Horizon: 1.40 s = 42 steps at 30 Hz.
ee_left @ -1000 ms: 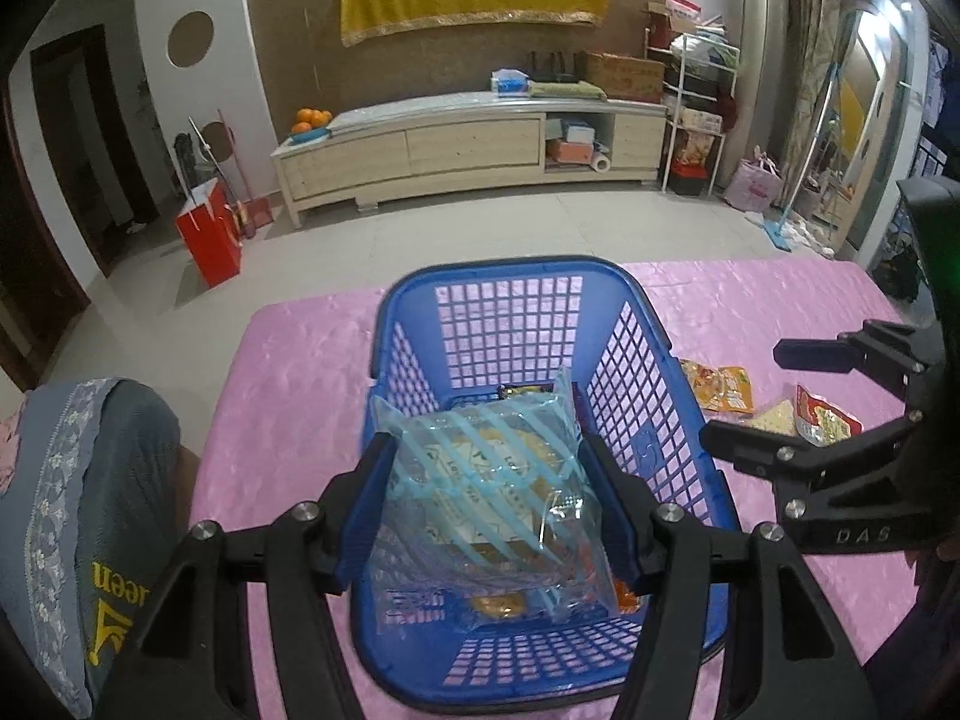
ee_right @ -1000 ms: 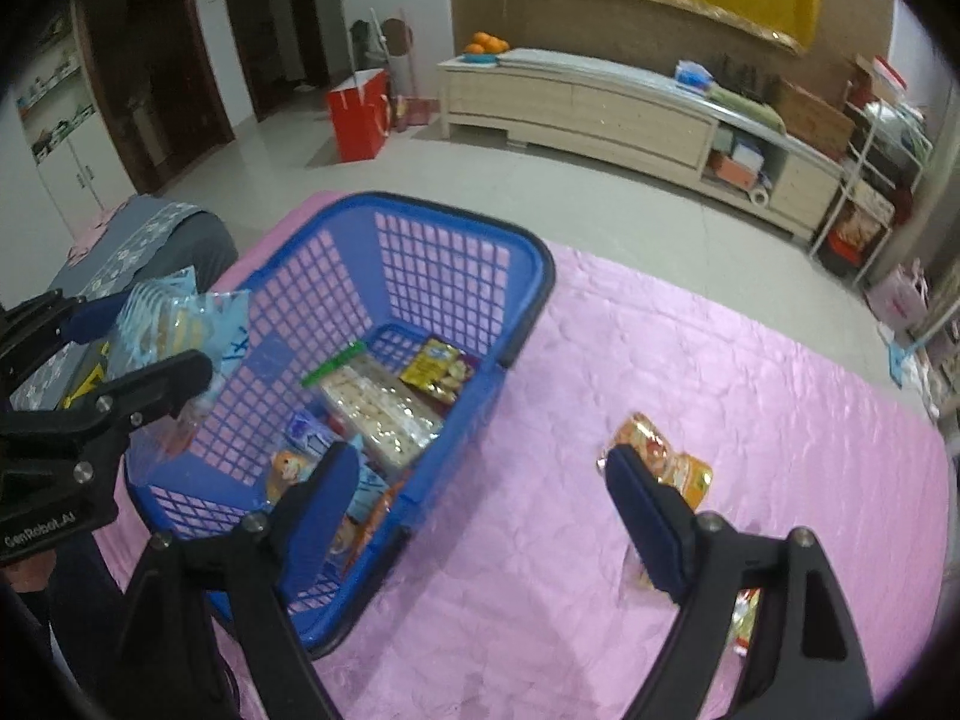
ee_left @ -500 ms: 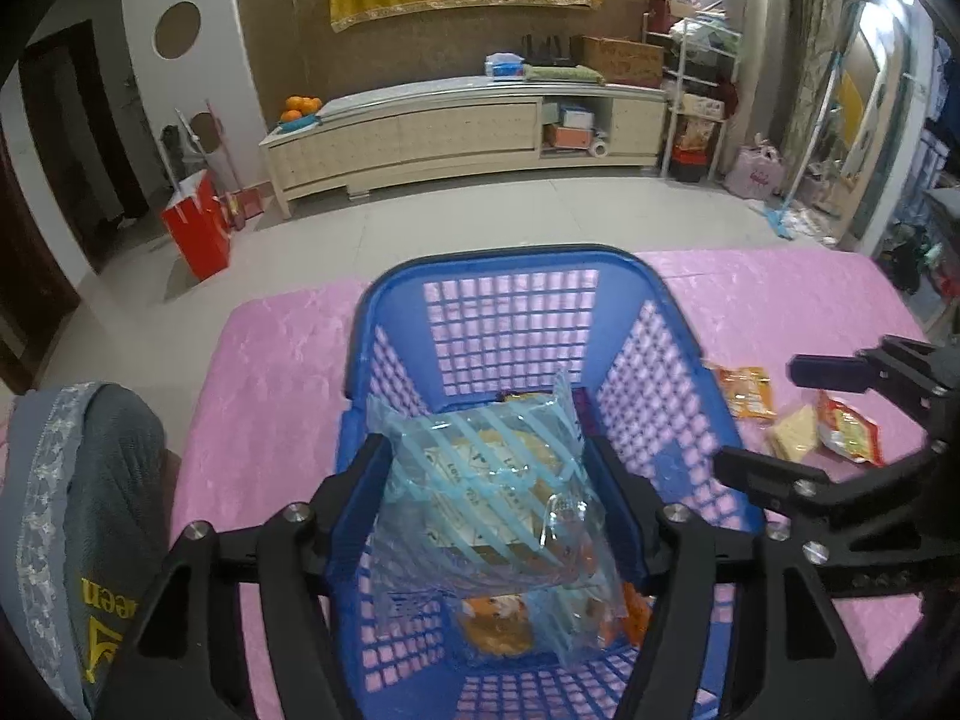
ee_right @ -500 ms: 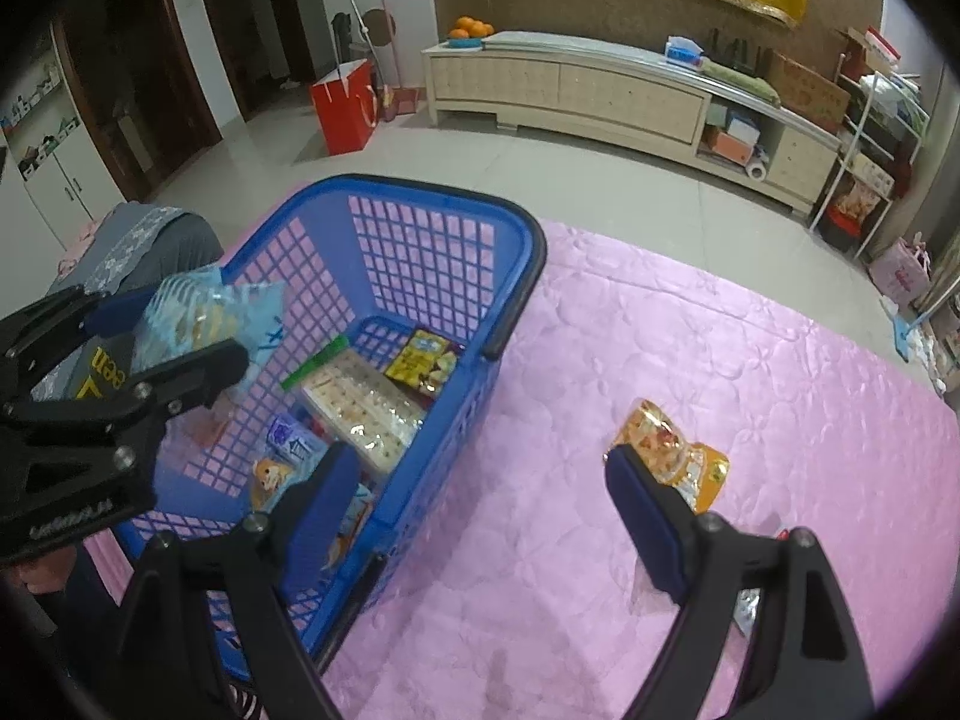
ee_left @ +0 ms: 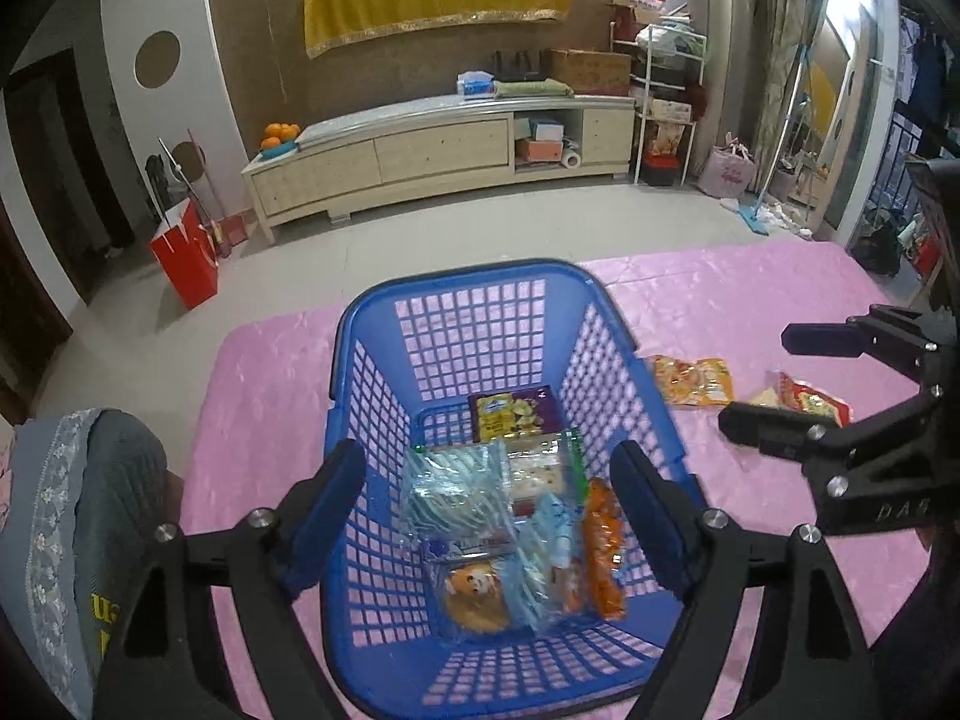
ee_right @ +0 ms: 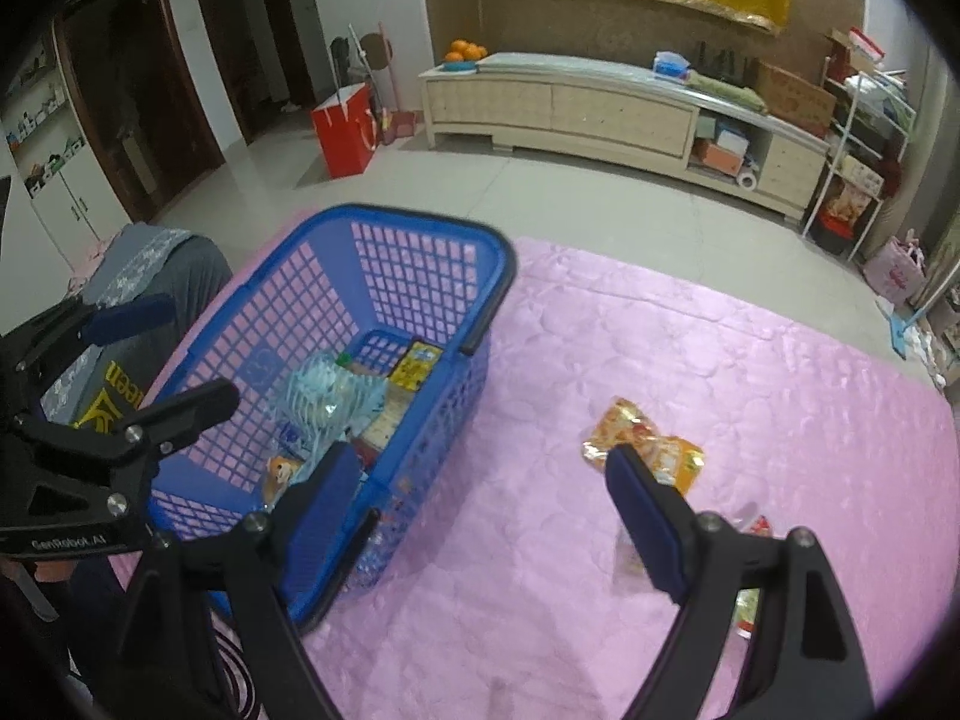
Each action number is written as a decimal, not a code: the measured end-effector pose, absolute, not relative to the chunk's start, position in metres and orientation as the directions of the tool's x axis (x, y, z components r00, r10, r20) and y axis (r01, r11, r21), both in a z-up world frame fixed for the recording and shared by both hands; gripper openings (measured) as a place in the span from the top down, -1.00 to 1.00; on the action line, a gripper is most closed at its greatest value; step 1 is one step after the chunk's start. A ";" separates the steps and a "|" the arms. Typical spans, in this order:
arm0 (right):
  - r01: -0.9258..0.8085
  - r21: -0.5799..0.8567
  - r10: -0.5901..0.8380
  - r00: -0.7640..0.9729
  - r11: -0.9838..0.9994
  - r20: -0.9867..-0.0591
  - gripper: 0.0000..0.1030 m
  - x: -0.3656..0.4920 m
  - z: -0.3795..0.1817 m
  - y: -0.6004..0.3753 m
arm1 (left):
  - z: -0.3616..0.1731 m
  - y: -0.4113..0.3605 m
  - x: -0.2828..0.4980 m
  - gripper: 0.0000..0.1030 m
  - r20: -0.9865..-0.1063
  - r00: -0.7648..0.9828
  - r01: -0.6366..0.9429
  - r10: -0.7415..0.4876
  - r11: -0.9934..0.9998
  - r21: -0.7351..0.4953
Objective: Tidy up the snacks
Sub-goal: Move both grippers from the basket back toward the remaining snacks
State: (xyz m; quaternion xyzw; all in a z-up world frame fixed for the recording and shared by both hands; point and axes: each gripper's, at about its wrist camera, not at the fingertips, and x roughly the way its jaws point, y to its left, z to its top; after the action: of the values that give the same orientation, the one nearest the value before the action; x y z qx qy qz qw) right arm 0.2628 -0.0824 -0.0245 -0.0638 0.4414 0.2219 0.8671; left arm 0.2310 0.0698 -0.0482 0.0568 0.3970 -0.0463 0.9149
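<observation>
Left gripper [ee_left: 492, 507], its two blue-padded fingers pointing down into a blue plastic basket [ee_left: 474, 288], now stands wide with nothing between its pads; its jaws have just been opening. A second ago those pads pinched a clear snack bag with pale blue stripes [ee_left: 456, 495] above the basket. That bag has since dropped and lies inside the basket, on top of the other packets there: a purple and yellow packet [ee_left: 510, 414] toward the basket's far wall, an orange packet [ee_left: 603, 552] along its right side, and a packet with a cartoon animal face [ee_left: 477, 594] near its front wall. So one more snack is stowed, and the left tool is free. Right gripper [ee_right: 480, 516] is also wide and carries nothing; it hangs over the pink quilted table cover [ee_right: 660, 360] just to the right of the basket, one finger in front of the basket's near corner. Outside the basket, to its right, an orange and yellow snack packet [ee_right: 642, 444] lies flat on the cover, and a red-edged packet [ee_left: 810, 399] lies a little farther from the basket, partly hidden behind the right tool. Judging by this, at least those two snacks are left to collect, and the right gripper is the nearer one to them.
</observation>
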 end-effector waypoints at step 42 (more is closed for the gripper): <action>-0.427 0.054 0.288 0.505 0.903 -0.813 -0.69 0.227 -0.065 -0.266 | -0.093 -0.134 0.216 -0.59 -0.789 0.601 0.336 -0.123 0.935 0.110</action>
State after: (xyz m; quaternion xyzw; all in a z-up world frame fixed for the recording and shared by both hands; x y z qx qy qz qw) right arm 0.2267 -0.2662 -0.0648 -0.0768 0.4522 0.2069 0.8642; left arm 0.2165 -0.1342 -0.0926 0.1247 0.4273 -0.1295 0.8861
